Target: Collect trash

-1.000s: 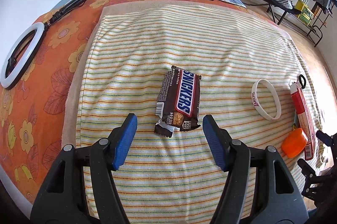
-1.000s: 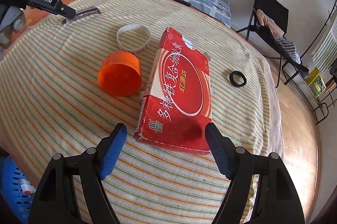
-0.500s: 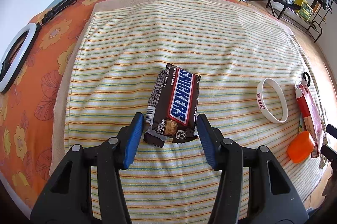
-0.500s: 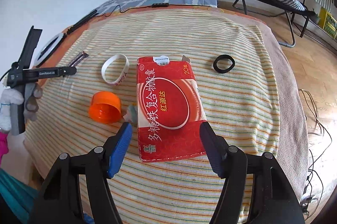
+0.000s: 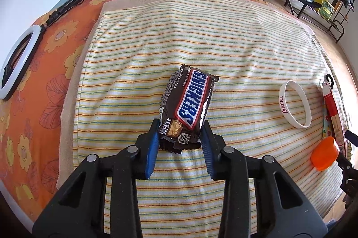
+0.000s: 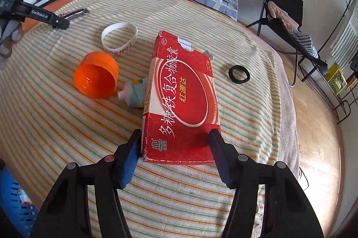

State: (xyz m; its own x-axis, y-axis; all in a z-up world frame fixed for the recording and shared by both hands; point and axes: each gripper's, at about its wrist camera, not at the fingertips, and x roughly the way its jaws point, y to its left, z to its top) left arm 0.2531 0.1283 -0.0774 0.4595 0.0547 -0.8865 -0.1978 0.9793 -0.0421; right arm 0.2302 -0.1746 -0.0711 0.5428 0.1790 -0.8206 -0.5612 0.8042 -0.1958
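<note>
A brown Snickers wrapper (image 5: 190,104) lies on the striped towel (image 5: 201,36). My left gripper (image 5: 180,126) has its jaws closing, and the blue pads (image 5: 153,148) press both sides of the wrapper's near end. In the right wrist view a red medicine box (image 6: 181,99) lies flat. My right gripper (image 6: 176,133) straddles its near end with the jaws closing, the pads (image 6: 131,159) against the box's side edges. From there the left gripper (image 6: 33,12) and the wrapper (image 6: 76,13) show at the far left.
Beside the box lie an orange cap (image 6: 96,79), a small tube (image 6: 136,92), a white wristband (image 6: 118,51) and a black ring (image 6: 230,73). A blue basket (image 6: 13,200) stands below the bed's edge. A ring light (image 5: 33,28) rests on the orange sheet. A folding chair (image 6: 282,5) stands beyond the bed.
Both grippers have narrowed. The left slid forward until its pads took the wrapper's near end. The right moved in over the red box and its pads came against the box's sides.
</note>
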